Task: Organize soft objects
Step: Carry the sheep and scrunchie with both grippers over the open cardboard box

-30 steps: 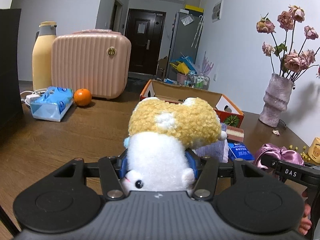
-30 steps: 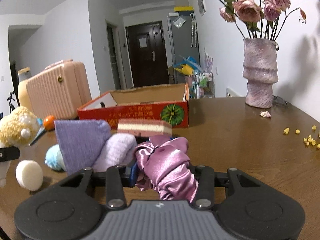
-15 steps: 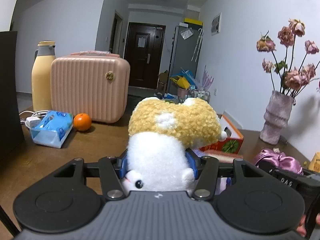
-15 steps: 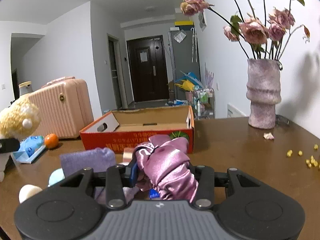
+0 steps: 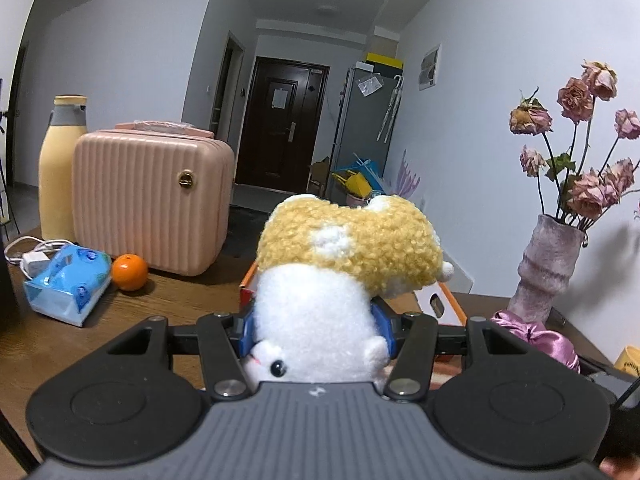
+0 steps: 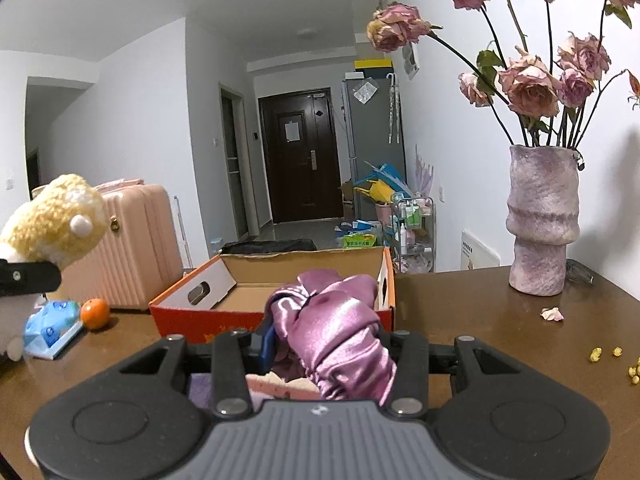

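Both tongs have been rising off the worktop (image 6: 472, 312) since a second ago, each carrying its load, so the box (image 6: 276, 292) is now showing its floor in the right wrist view instead of only its red front.

Left tongs (image 5: 316, 332) are clamping the plush (image 5: 344, 276) by its white belly between the blue pads, with its yellow curly part sticking out ahead and its face lying upside down near the camera. Right tongs (image 6: 324, 344) are pinching the scrunchie (image 6: 336, 336), a bunch of pink satin, which is hanging just in front of the box's near wall.

That box is sitting open on the worktop, flaps up, and the visible part of its cardboard floor is lying bare. Just this side of the box, under the right tongs, a purple cloth and a pink-and-cream sponge are partly showing, though the tongs are hiding most of them.

Left of the box, a suitcase (image 5: 152, 204), an orange (image 5: 129, 272) and a tissue pack (image 5: 66, 284) are sitting together, with a bottle (image 5: 60, 168) standing behind the suitcase. Right of the box, a vase (image 6: 540, 220) is holding dried roses (image 6: 528, 84), with one petal and some yellow bits scattered near it.
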`<state>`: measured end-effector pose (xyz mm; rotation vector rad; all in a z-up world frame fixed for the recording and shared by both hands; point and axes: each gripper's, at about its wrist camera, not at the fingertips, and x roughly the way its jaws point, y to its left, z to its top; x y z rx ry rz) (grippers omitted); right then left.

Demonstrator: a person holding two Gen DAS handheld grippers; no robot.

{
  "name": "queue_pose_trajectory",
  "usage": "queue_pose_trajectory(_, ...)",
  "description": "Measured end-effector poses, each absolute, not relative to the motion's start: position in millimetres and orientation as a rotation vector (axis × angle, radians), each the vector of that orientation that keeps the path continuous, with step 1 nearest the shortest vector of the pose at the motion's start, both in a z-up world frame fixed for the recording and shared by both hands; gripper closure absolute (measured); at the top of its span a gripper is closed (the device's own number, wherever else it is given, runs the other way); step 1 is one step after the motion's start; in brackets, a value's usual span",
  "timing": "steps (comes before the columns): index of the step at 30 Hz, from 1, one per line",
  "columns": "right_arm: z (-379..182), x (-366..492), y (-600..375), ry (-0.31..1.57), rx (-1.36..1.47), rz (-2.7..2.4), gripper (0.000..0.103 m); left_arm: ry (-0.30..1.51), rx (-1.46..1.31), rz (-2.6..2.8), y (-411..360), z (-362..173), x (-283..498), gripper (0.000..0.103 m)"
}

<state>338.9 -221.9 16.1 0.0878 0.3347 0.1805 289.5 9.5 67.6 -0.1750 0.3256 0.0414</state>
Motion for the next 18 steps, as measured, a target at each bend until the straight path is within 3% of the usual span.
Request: queue_pose_trajectory(18, 24, 407, -220, 0.326, 0.128, 0.190, 0.061, 0.299, -0.200, 0.068, -14, 71, 369, 0.048)
